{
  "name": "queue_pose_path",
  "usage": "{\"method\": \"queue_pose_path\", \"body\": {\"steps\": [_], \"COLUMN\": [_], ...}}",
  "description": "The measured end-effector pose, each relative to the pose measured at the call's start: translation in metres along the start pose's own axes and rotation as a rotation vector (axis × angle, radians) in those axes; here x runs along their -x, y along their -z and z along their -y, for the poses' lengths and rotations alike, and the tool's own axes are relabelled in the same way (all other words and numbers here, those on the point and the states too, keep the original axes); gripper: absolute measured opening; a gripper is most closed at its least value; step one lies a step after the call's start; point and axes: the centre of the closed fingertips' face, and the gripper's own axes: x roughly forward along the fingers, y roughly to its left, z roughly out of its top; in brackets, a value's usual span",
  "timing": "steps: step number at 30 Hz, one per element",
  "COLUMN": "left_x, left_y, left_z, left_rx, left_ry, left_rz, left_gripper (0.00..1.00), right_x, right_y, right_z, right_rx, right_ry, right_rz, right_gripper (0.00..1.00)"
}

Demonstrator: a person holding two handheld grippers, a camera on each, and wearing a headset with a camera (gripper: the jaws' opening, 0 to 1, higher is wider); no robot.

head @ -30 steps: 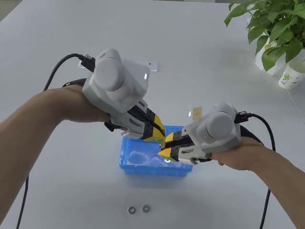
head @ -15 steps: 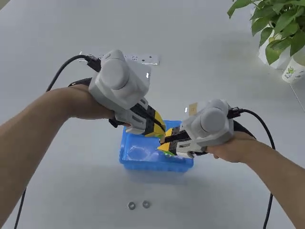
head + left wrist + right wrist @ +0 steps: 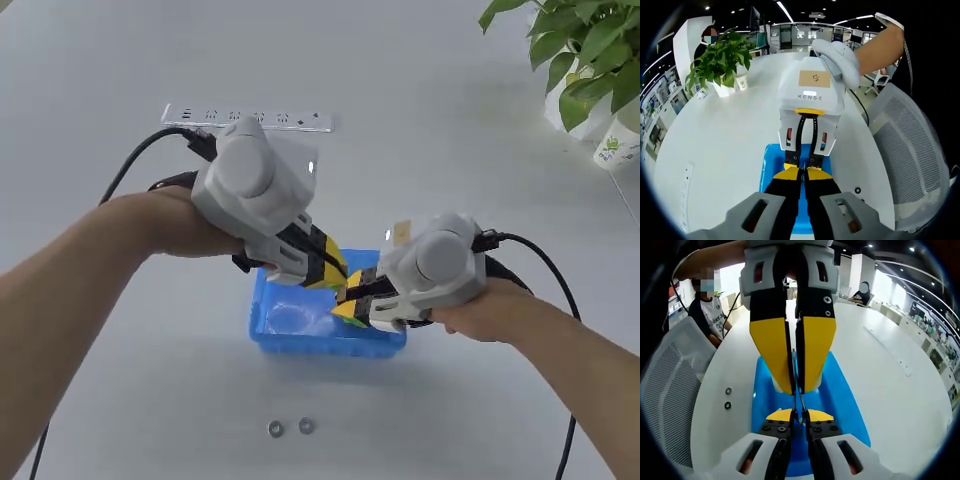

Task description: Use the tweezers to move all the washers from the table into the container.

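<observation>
Table (image 3: 450,120): plain white, matte, runs past the frame on every side. Room in the gripper views: open office, ceiling spots and strip lights, white mesh chair (image 3: 912,150) at the table edge. Plant (image 3: 585,50) at 2 o'clock in head view, cut off by the frame. Power strip (image 3: 240,117) at 11 o'clock from the container (image 3: 300,352).

Container: blue, shallow, rectangular, mid-table. Its 3 o'clock end is hidden under the grippers, so contents are unreadable.

Left gripper (image 3: 801,174) and right gripper (image 3: 800,416) meet nose to nose over it. Jaws of each are pressed together on the tweezers (image 3: 795,401), a thin metal strip running from one pair of yellow pads into the other. Tweezer tips are buried between the pads: cannot tell if spread or pinched, or if they carry anything.

Washers (image 3: 306,426): two small silver rings, side by side, just apart, flat on the table at 6 o'clock from the container, outside it.
</observation>
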Motion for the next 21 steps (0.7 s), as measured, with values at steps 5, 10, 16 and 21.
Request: {"method": "queue_pose_path", "body": {"steps": [5, 10, 16, 21], "left_x": [-0.002, -0.0022, -0.0023, -0.0004], "left_y": [0.0021, 0.0023, 0.0018, -0.0008], "left_z": [0.0011, 0.0, -0.0014, -0.0002], "left_rx": [-0.002, -0.001, -0.002, -0.009], "left_ry": [0.0, -0.004, -0.009, -0.01], "left_rz": [-0.002, 0.001, 0.001, 0.003], "left_gripper": [0.06, 0.06, 0.06, 0.06], "right_x": [-0.0016, -0.002, -0.0016, -0.0004], "right_y": [0.0026, 0.0028, 0.0022, 0.0002], "right_z": [-0.0011, -0.0002, 0.0004, 0.0005], "right_rx": [0.009, 0.008, 0.012, 0.017], "right_ry": [-0.002, 0.0, 0.003, 0.008], "right_rz": [-0.008, -0.008, -0.012, -0.009], "right_gripper": [0.11, 0.11, 0.11, 0.11]}}
